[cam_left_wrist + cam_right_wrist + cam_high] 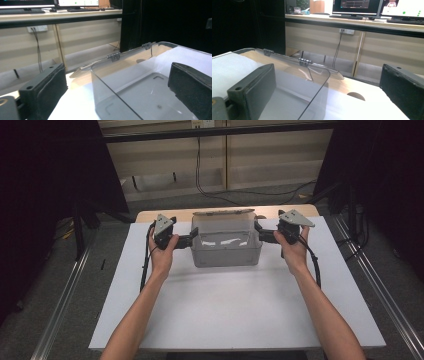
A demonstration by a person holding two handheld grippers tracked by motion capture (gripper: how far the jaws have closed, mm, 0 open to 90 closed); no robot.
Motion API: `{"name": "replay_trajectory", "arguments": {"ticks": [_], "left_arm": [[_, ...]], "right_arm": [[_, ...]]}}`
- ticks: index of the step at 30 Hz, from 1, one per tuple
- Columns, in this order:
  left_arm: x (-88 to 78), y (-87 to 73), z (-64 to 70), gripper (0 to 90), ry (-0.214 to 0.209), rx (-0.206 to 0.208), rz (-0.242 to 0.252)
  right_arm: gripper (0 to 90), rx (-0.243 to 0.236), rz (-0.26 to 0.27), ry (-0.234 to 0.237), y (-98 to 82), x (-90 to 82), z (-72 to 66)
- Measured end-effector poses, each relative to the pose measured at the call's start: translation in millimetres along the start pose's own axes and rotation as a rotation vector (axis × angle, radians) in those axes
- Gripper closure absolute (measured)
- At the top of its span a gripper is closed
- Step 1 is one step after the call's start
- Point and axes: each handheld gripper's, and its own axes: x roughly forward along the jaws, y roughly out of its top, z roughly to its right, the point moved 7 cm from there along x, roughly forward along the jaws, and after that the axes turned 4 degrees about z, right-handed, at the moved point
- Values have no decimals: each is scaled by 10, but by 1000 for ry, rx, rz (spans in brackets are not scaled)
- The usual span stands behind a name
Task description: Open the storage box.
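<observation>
Bare forearms come up from the bottom edge of the high view, each hand wrapped round one of my black two-jaw tools. My left gripper (pixel 192 239) sits at the left wall of the clear rectangular plastic box (pixel 226 251), and my right gripper (pixel 259 232) sits at its right wall. Each carries a grey three-cornered plate on top and trails a black cable.

That box is smooth and see-through, with rounded corners, a greyish floor and small grey hinges along its far rim, where its clear lid (pixel 224 212) lies folded back. It stands at the far middle of the flat white board (pixel 235 315), which covers a pale wooden tabletop (pixel 150 215).

In the left gripper view the matte black jaws stand wide apart, one outside the box wall (pixel 110 87) and one inside, with the thin wall edge between them and neither pad pressing on it. The right gripper view shows the same: jaws spread open astride the wall (pixel 312 100), clear of it on both sides
</observation>
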Motion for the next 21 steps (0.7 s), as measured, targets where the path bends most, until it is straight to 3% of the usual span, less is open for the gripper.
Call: {"name": "replay_trajectory", "arguments": {"ticks": [2,4,9,11,21], "left_arm": [[-76,16,13,18,-6,-17,20],[-144,26,9,18,6,9,42],[-293,8,39,18,37,-16,55],[-359,-3,57,17,16,-34,63],[-699,-107,112,17,30,-38,70]], "right_arm": [[2,9,5,0,6,-61,-33],[2,7,3,-6,6,-106,-47],[0,-3,6,-18,7,-242,-70],[0,-8,20,-31,16,-303,-65],[0,-19,37,-45,-61,-597,-141]]}}
